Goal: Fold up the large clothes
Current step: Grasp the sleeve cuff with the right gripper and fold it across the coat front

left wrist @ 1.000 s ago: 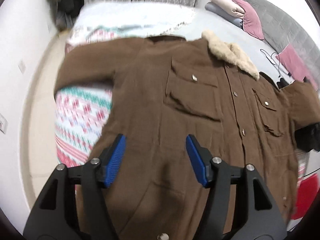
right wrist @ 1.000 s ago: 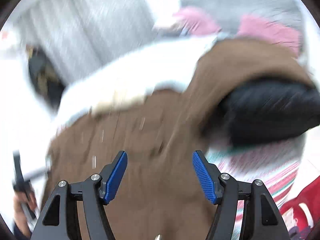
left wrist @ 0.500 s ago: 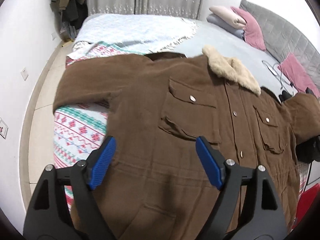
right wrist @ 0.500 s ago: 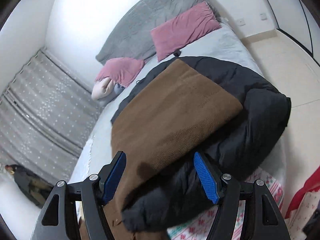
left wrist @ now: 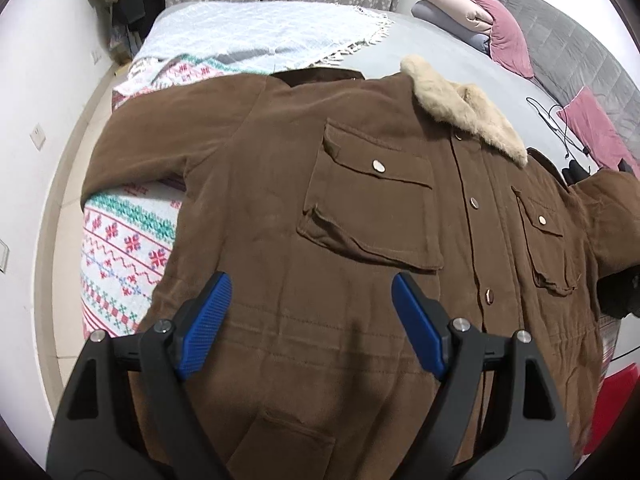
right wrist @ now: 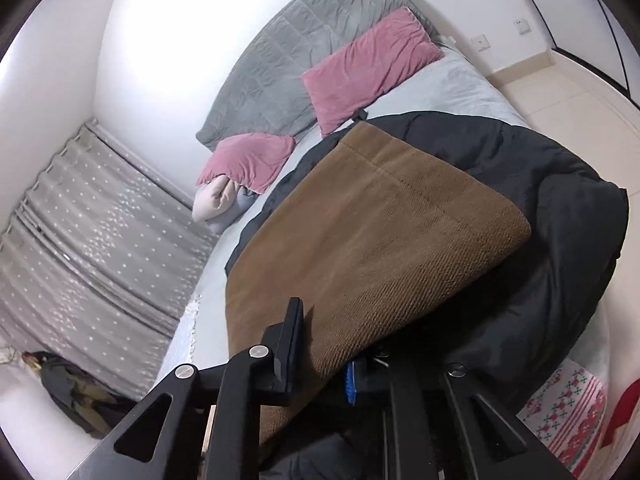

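Note:
A large brown coat [left wrist: 360,216] with a tan fur collar [left wrist: 464,112] lies spread face up on the bed, buttons closed. My left gripper [left wrist: 310,312] is open and empty, hovering over the coat's lower front. In the right wrist view my right gripper [right wrist: 324,368] is shut on the coat's brown sleeve [right wrist: 380,240], which lies across a black puffy jacket [right wrist: 560,240].
A patterned quilt [left wrist: 120,248] and a pale blue blanket [left wrist: 260,36] cover the bed. Pink pillows [right wrist: 368,68] lean on a grey headboard [right wrist: 304,40]. A black cable [left wrist: 560,120] lies by the pillows. Curtains [right wrist: 100,240] hang behind. A red item [left wrist: 612,408] sits at the right.
My right gripper has closed on the brown sleeve; half a second ago it was open above it. My left gripper has stayed open and shifted only slightly over the coat.

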Demonstrator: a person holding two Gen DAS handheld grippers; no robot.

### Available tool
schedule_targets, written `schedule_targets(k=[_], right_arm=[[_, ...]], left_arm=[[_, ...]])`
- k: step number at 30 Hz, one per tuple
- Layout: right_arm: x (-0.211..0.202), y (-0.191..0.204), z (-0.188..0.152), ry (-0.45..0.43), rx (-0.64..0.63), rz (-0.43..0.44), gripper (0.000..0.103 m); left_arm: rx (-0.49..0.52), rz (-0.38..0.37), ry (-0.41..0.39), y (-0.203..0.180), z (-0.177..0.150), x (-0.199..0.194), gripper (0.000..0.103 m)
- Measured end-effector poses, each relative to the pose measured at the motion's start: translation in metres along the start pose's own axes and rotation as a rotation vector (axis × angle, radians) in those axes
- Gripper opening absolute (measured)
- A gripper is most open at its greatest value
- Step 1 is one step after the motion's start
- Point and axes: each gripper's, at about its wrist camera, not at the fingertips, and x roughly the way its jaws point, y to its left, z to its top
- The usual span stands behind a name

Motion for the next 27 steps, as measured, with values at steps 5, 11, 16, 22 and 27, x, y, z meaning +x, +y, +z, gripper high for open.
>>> schedule_targets(k=[5,11,16,22,27], right_arm=[[-0.008,0.017,-0.004,-0.030,-0.043,0.030,0.012],[-0.021,0.054,-0.016,-0.102,-0.187,0.021,0.010],[-0.021,0.102,-0.045,-0.102,-0.367,0.047,0.009],[-0.014,0.157,-0.083,-0.091,-0.496,0.053,0.009],[-0.004,0.209,-0.115,-0.079,-0.553,0.078,0.009]], left_arm=[[0.003,0.013,0.001,0.002,-0.001,-0.001,0.083],[0.028,0.019,0.005,0.004,-0.003,-0.002,0.083],[-0.011,-0.024,0.018,0.014,-0.001,-0.005,0.083],[0.007,0.012,-0.022,0.025,0.002,-0.013,0.083],[-0.006,0.018,-0.045,0.037,0.004,-0.021,0.083]])
